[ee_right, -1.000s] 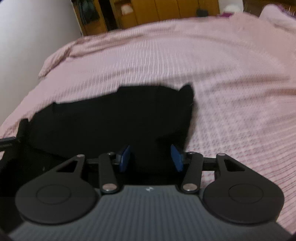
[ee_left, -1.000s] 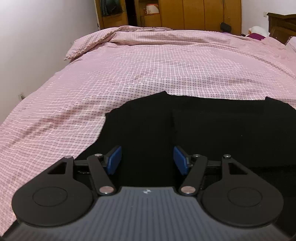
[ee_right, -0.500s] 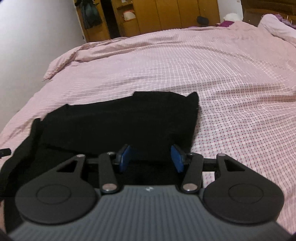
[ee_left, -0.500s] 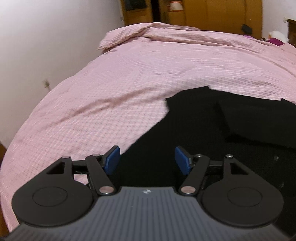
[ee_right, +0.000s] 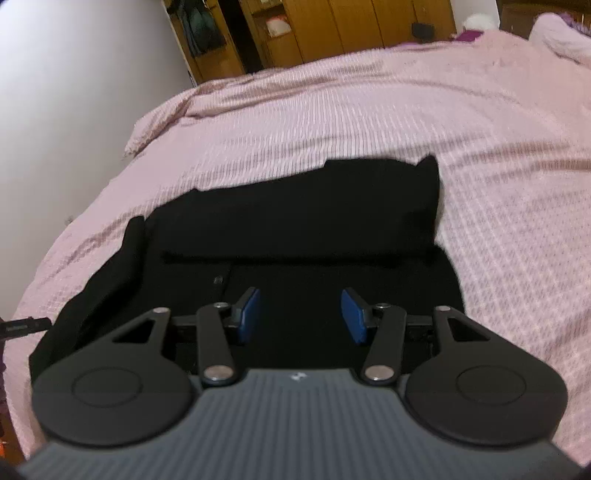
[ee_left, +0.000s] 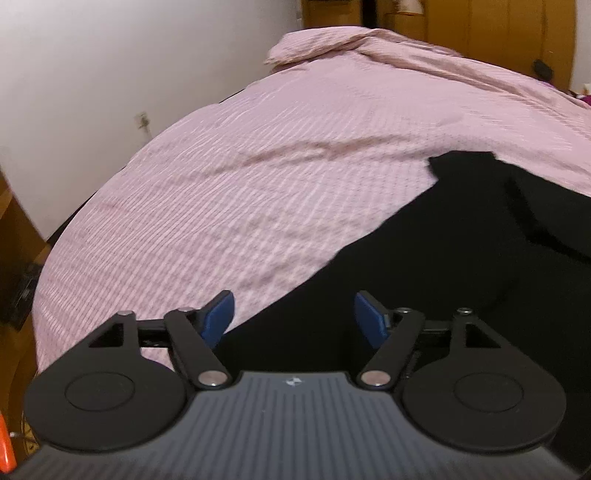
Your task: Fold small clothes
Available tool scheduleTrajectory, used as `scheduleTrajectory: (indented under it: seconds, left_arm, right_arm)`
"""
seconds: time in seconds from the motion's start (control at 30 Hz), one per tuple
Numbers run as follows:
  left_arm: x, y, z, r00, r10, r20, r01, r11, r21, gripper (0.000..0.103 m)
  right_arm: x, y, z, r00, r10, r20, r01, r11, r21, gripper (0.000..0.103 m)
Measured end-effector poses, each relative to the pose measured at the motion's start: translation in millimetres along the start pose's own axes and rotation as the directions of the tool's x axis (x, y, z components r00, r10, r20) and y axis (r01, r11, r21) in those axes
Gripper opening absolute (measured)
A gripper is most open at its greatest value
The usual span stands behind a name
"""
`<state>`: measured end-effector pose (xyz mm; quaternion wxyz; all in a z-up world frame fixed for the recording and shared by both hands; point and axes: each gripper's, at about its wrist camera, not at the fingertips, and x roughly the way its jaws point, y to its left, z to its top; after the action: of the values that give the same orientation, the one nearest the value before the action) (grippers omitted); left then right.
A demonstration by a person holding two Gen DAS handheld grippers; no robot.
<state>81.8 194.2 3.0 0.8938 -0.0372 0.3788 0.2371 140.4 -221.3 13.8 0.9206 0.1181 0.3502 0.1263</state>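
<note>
A black garment (ee_right: 295,221) lies partly folded on the pink checked bed cover; its far part is doubled over toward me. In the left wrist view the garment (ee_left: 461,258) fills the right side, with its left edge running diagonally. My left gripper (ee_left: 293,319) is open and empty, above the garment's left edge. My right gripper (ee_right: 299,315) is open and empty, above the garment's near middle. The blue pads (ee_right: 247,314) hold nothing.
The pink bed cover (ee_left: 258,184) spreads wide to the left and far side. A white wall (ee_left: 110,74) runs along the bed's left. Wooden wardrobes (ee_right: 332,29) stand beyond the bed. The bed's left edge (ee_left: 48,258) drops to a dark floor.
My left gripper has swung left, from over the garment's middle to its left edge. My right gripper has shifted slightly and stays over the garment. Both stay open.
</note>
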Motion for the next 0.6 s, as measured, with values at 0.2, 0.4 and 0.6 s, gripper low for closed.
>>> scheduleTrajectory:
  seconds: [0.2, 0.4, 0.6]
  left_arm:
    - [7.9, 30.9, -18.6, 0.999, 0.013, -0.043, -0.016, 0.997, -0.078, 0.083]
    - [18.8, 47.0, -36.9, 0.996, -0.043, -0.08, 0.029, 0.985, -0.168, 0.084]
    - [22.3, 46.5, -46.7, 0.996, -0.071, -0.046, 0.061, 0.982, -0.176, 0.093]
  right_arm:
    - [10.4, 7.0, -19.6, 0.997, -0.019, -0.071, 0.02, 1.0, 0.015, 0.052]
    - [19.4, 17.5, -36.8, 0.992, -0.048, -0.12, 0.048, 0.999, -0.005, 0.052]
    - [28.8, 27.8, -47.3, 0.986, -0.089, -0.141, 0.082, 0.995, -0.053, 0.052]
